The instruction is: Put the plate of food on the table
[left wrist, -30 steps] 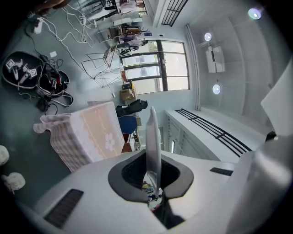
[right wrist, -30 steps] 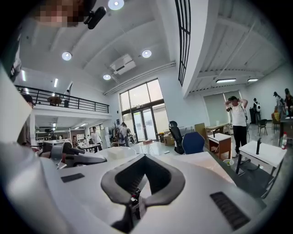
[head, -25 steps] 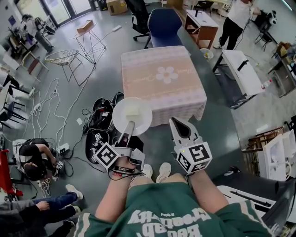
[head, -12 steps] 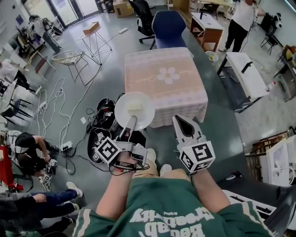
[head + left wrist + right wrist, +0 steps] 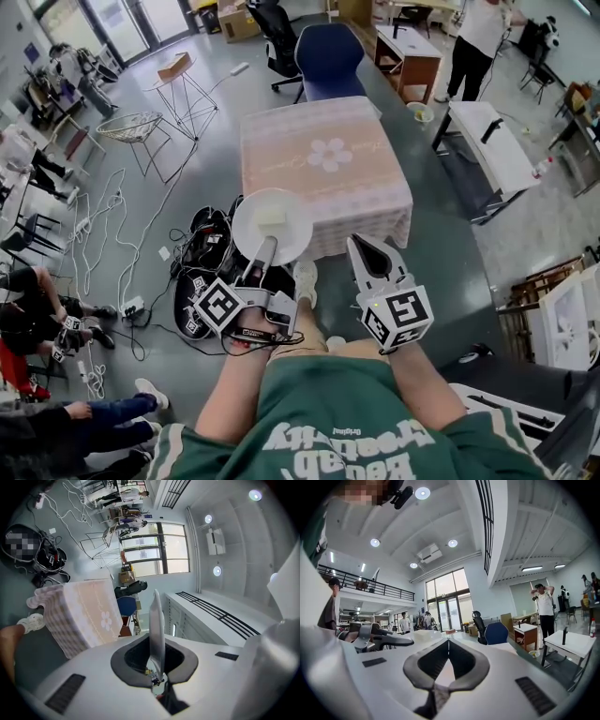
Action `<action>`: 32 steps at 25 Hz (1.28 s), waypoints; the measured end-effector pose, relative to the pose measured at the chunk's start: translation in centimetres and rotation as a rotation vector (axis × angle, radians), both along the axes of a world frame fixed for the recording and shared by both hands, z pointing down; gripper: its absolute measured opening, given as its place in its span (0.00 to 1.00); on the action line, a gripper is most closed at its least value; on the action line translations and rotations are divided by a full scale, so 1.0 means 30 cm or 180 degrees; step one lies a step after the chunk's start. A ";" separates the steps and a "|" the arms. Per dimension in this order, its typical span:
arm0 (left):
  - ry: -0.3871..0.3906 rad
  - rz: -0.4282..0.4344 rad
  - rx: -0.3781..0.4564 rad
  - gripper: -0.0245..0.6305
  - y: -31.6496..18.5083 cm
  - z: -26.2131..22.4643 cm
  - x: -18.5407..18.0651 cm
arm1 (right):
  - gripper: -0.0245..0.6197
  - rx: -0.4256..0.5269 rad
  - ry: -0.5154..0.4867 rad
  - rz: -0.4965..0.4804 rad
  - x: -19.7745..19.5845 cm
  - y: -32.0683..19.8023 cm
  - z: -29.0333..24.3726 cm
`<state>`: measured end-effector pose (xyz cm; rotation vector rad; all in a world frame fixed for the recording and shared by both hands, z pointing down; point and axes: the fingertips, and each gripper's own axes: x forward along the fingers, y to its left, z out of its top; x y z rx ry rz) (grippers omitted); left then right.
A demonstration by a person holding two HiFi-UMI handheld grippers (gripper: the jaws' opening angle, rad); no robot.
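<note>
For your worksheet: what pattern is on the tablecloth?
The tablecloth is pink with a white flower; head view.

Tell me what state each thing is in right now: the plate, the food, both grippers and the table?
Plate: held by its rim, in the air, short of the table.
Food: lying on the plate.
Left gripper: shut on the plate's rim.
Right gripper: shut, empty.
Table: cloth-covered, plate not yet on it.

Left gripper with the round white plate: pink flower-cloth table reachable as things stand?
Probably yes. The left gripper, shut on the round white plate, is at the near corner of the pink-clothed table; nothing stands between, and its top looks bare.
</note>
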<state>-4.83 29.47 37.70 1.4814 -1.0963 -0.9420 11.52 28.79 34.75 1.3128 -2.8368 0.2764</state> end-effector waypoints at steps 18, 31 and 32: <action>0.0114 0.0178 -0.0041 0.07 -0.309 0.030 0.037 | 0.06 0.0081 0.0013 0.0192 0.053 -0.246 -0.002; 0.0104 0.0368 -0.0052 0.07 -0.710 0.041 -0.030 | 0.06 -0.0036 0.0162 0.0282 -0.035 -0.615 0.016; 0.0120 0.0381 -0.0040 0.07 -0.747 0.038 -0.033 | 0.06 -0.0036 0.0171 0.0278 -0.045 -0.650 0.016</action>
